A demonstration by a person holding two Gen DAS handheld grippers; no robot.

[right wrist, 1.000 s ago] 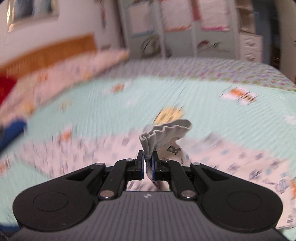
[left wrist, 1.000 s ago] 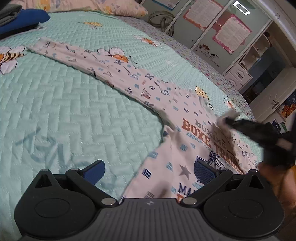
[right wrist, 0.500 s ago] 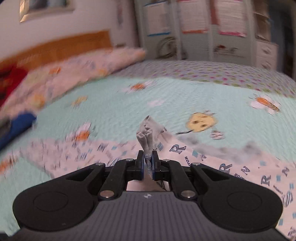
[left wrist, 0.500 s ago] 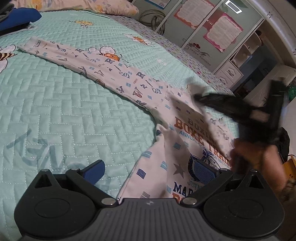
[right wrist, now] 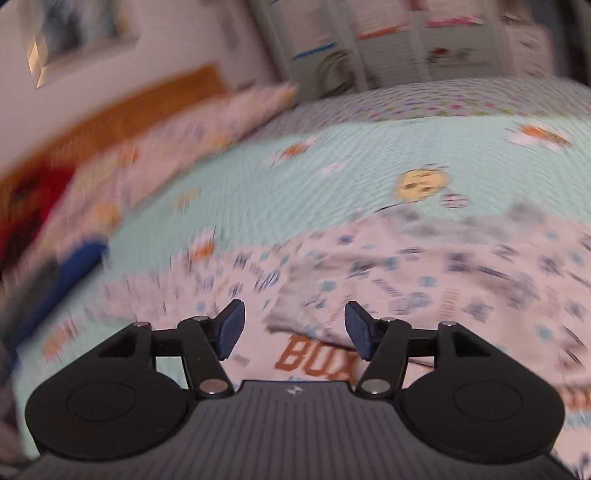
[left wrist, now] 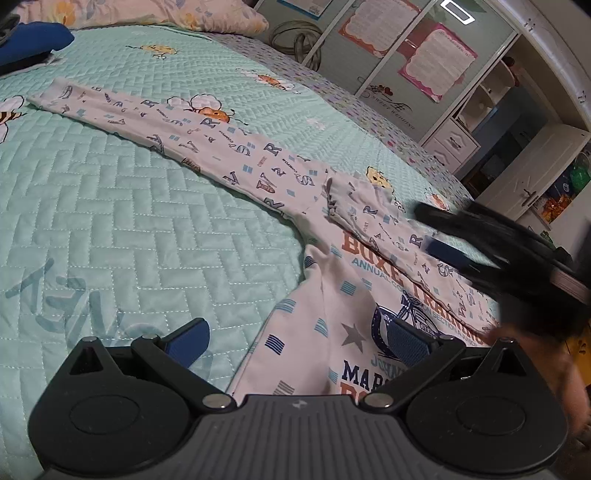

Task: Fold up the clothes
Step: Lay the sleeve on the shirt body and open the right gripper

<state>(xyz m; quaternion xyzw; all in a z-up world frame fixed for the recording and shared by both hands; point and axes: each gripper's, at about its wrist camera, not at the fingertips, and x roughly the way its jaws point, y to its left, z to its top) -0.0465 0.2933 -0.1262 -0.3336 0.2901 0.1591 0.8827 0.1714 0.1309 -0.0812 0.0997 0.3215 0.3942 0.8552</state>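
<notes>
Left wrist view: the white long-sleeved printed top with letters and orange "BOXE" lettering (left wrist: 369, 288) lies flat on the mint-green quilted bedspread with bee and flower pictures (left wrist: 147, 221), from the centre out to about 4 o'clock.
Sleeves: one sleeve (left wrist: 166, 129) stretches out straight toward 10 o'clock; the other one (left wrist: 388, 236) is folded across the chest, cuff at dead centre.
Left gripper (left wrist: 295, 341): at 6 o'clock, jaws spread wide, nothing between them. One blue pad is over the bedspread, the other over the shirt's hem area; can't tell if it touches the cloth.
Right gripper, seen from here (left wrist: 443, 236): blurry black shape at 3 o'clock, just over the folded sleeve.
Extras: a dark blue folded garment (left wrist: 33, 42) at 10 o'clock, a floral pillow (left wrist: 166, 14) at 12.

Right wrist view: super blurry.
Right gripper (right wrist: 293, 334): jaws have just been opening and stand apart, pads clear of the cloth, so it's let go.
Shirt here (right wrist: 406, 277): spread from centre to 3 o'clock, the grey cuff (right wrist: 306, 306) lying just past the gap between the pads.
Background: a wooden orange-brown headboard (right wrist: 122, 114) at 10 o'clock.
</notes>
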